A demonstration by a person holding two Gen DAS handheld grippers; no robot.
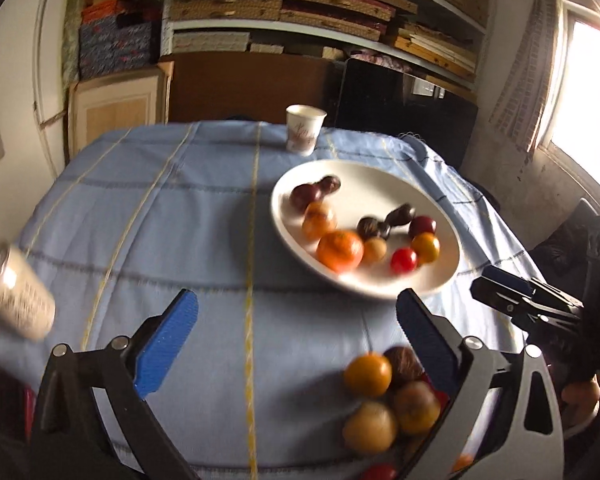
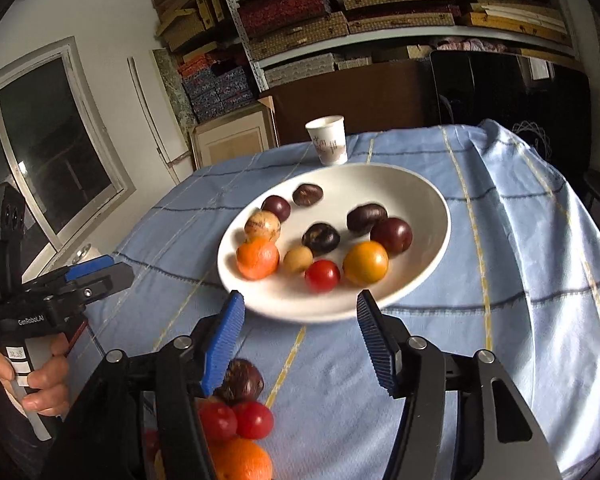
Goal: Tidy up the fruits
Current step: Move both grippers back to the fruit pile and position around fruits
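Observation:
A white plate [image 1: 440,208] [image 2: 416,200] on the blue cloth holds several fruits: a tangerine [image 1: 339,250] [image 2: 257,258], a red cherry tomato [image 2: 322,275], a yellow tomato [image 2: 365,262] and dark plums [image 2: 392,235]. A loose pile of fruit [image 1: 384,396] [image 2: 236,412] lies on the cloth nearer to me. My left gripper [image 1: 297,298] stands wide open over bare cloth, the pile by its right finger. My right gripper [image 2: 300,300] is open and empty, just short of the plate's near rim. Each gripper shows in the other's view: left gripper [image 2: 118,270], right gripper [image 1: 480,286].
A paper cup [image 1: 305,130] [image 2: 327,140] stands behind the plate near the far table edge. A pale can [image 1: 16,292] sits at the left. The cloth drapes over the table's right side [image 2: 560,240]. Shelves of boxes fill the back wall. A hand [image 2: 44,384] holds the left gripper's handle.

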